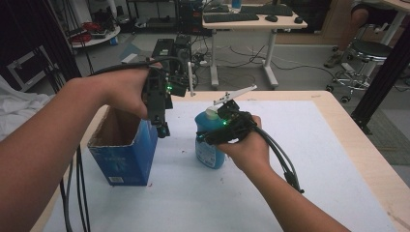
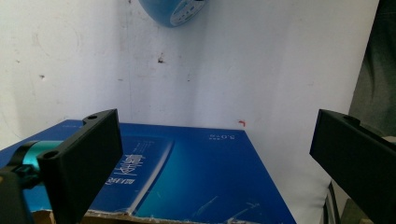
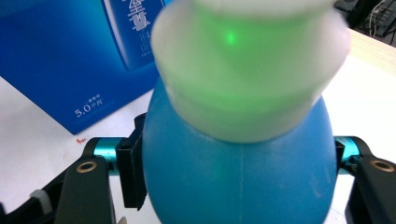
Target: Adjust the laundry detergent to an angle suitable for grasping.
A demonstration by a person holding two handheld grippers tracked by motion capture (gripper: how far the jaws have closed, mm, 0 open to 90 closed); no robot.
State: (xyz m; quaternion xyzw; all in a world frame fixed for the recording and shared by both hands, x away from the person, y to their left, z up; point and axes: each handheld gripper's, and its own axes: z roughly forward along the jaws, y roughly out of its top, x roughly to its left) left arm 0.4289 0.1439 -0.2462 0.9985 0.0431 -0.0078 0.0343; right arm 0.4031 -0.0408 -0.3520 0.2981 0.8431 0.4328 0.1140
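A blue bottle (image 1: 210, 151) with a white cap (image 1: 211, 114) stands upright on the white mat (image 1: 290, 159). My right gripper (image 1: 216, 134) is shut on its upper body from the right. In the right gripper view the bottle (image 3: 238, 172) sits between both jaws, its cap (image 3: 247, 65) blurred and close. To the left stands an open blue cardboard box (image 1: 126, 152). My left gripper (image 1: 163, 129) hangs over the box's right edge, pointing down. In the left gripper view that gripper (image 2: 217, 135) is open with nothing between its jaws, above the box's blue side (image 2: 187, 177).
The wooden table's edge (image 1: 358, 145) runs along the right of the mat. Cables trail from both grippers toward me. Beyond the table are a desk (image 1: 251, 21) with keyboards, a stool (image 1: 370, 50) and floor cables. The bottle's base (image 2: 173, 11) shows beyond the box.
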